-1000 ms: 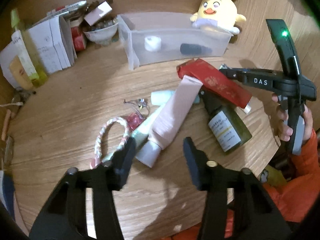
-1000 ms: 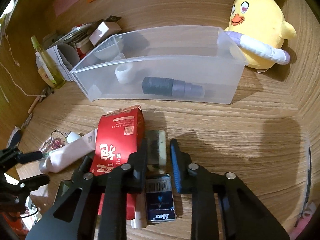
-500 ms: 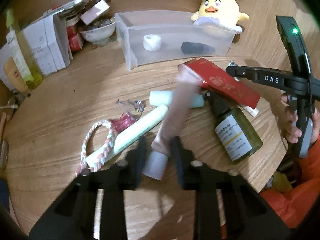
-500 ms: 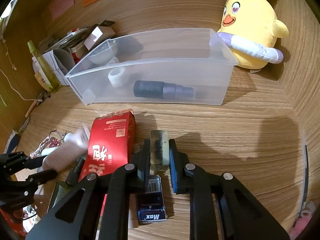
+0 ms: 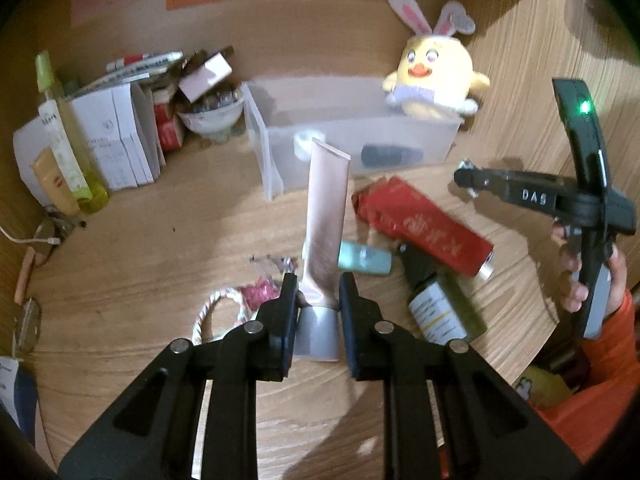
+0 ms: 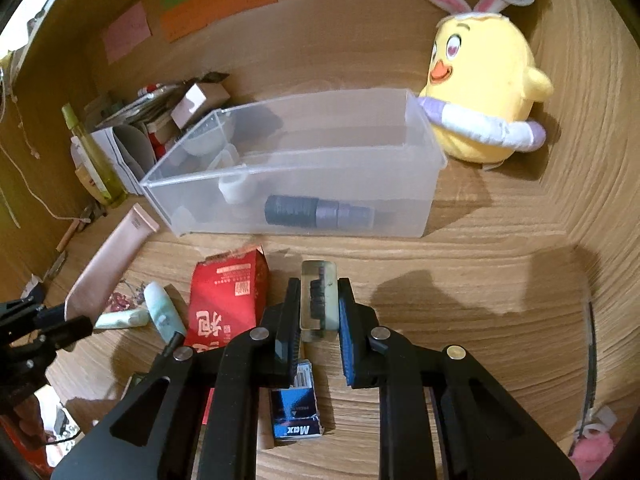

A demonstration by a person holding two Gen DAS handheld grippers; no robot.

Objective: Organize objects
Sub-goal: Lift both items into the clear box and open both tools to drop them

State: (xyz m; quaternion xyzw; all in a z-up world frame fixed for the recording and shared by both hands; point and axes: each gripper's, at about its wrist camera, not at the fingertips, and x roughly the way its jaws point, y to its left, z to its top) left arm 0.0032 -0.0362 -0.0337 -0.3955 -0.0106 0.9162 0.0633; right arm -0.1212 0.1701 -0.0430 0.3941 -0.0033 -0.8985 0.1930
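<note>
Clear plastic bin (image 6: 416,200) at twelve o'clock holds two items; left gripper (image 5: 318,292) clamps pink tube (image 5: 326,224), right gripper (image 6: 319,304) clamps clear block (image 6: 319,300); clutter remains.

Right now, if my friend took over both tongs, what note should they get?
Left tongs: shut on the pink tube, lifted off the table.
Right tongs: shut on a small clear block.
Clear bin: already holds a white roll and a dark cylinder.
Left on the table: red box, green bottle, mint tubes, blue box.
</note>
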